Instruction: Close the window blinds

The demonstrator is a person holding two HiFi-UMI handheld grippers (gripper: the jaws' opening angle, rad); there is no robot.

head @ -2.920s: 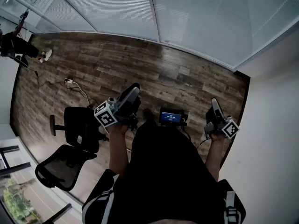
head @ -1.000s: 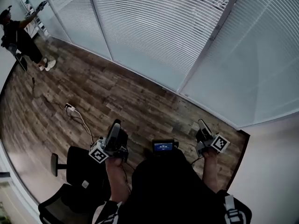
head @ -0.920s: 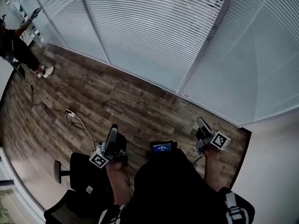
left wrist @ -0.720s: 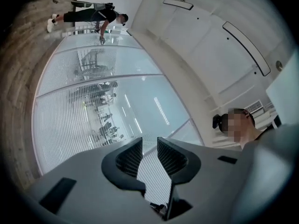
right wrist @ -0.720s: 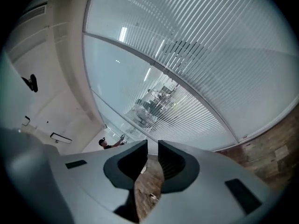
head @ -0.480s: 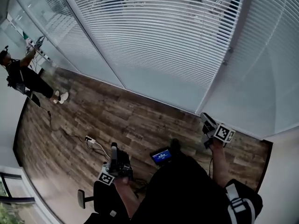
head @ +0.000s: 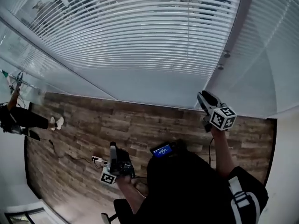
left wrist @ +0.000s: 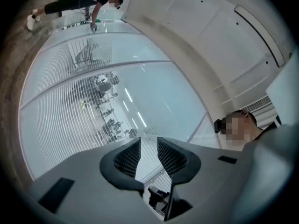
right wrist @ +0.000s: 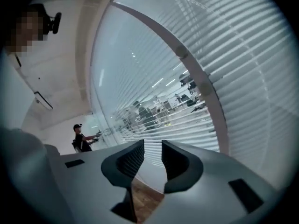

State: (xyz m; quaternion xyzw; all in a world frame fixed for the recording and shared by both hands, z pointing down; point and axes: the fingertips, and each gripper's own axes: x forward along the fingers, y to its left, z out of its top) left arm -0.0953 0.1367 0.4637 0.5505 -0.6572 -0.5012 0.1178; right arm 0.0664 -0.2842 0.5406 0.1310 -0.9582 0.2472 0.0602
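Reaches up toward the blinds (head: 140, 31) with the right gripper (head: 202, 97), close beside the frame post (head: 236, 36) but not touching, with jaws opening and nothing between them. Holds the left gripper (head: 112, 147) low over the wood floor (head: 154, 120), with jaws a little apart and empty. Can see right through the slats, so not closed yet. Cannot spot a cord or rod. Could pinch a thin slat by mistake and bend it, or miss and shut on air.

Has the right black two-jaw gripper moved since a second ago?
Yes. The right gripper has gone up from over the brown wood floor to beside the grey window post; jaws opening, nothing between them.
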